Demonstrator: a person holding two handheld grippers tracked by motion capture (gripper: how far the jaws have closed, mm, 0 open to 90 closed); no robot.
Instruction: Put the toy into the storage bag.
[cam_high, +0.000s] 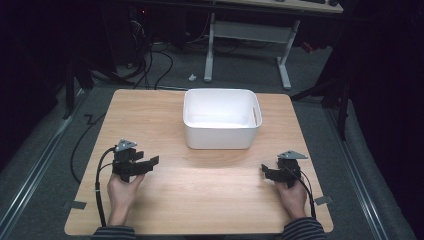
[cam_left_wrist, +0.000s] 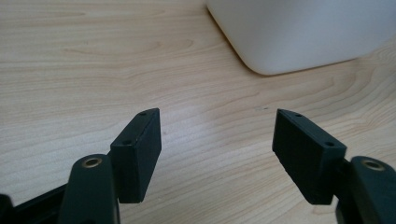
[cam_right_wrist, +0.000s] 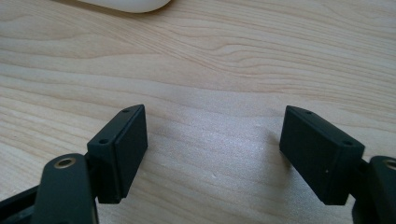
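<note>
High view: you held both grippers low over the wooden table (cam_high: 200, 200), one on each side, with the white tub (cam_high: 222, 119) ahead of and between them.
Left gripper (cam_high: 148, 164): its jaws stood wide apart with nothing between them; bare wood showed in the gap in the left gripper view (cam_left_wrist: 217, 154).
Right gripper (cam_high: 266, 171): its jaws also stood wide and held nothing; the right gripper view (cam_right_wrist: 212, 154) showed plain wood between the pads.
Tub from your left gripper: ahead and to the right of the jaws, its rounded near corner (cam_left_wrist: 261, 65) close in front, apart from the pads.
Tub from your right gripper: ahead and to the left, a sliver of its base (cam_right_wrist: 128, 4) at the top edge, farther off than from the left.
Long axis: the tub's longer sides ran across the table, so its near wall faced you squarely.
Nearer hand: I judged your left hand (cam_high: 122, 192) slightly nearer the tub than your right hand (cam_high: 292, 197).
Contents: the tub looked empty, as far as its inside could be seen.
</note>
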